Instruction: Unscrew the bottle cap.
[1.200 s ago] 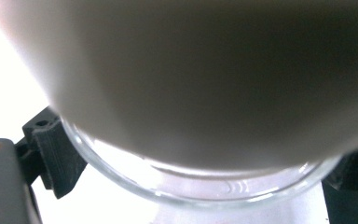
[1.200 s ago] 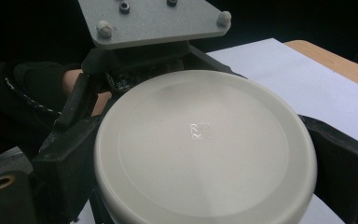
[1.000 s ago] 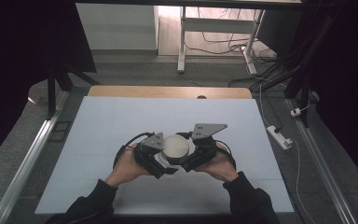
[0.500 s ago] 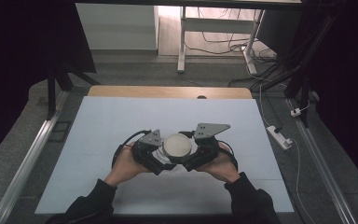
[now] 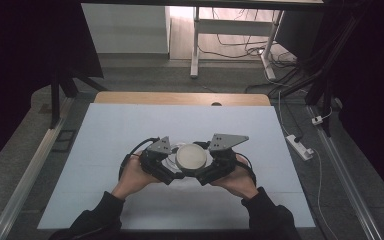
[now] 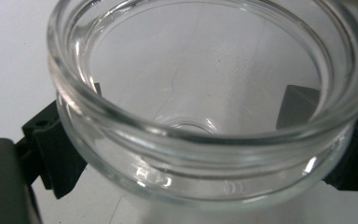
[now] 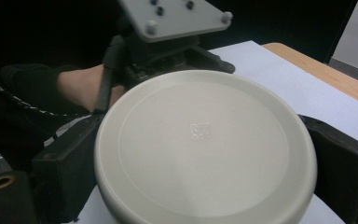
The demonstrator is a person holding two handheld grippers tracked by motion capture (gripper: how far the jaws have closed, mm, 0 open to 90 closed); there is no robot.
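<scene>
Pinching a clear glass jar (image 6: 205, 121), the left claw (image 5: 167, 167) meets the right claw (image 5: 205, 170), which clamps its beige lid (image 7: 205, 144) mid-counter (image 5: 130, 125).

round cream lid (image 7: 205, 149) | clamped between black jaws | left hand-held gripper (image 7: 168, 42) behind

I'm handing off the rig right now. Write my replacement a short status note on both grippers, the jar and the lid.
Left gripper: shut on the glass jar, jaws on either side of its wall.
Right gripper: shut on the beige lid.
Both meet mid-table, lid over the jar.
Done: both parts gripped.
The jar's mouth looks open in the left gripper view, so the lid is off or only loosely set.
Left: probably finish seating or removing the lid; I cannot tell which.
</scene>
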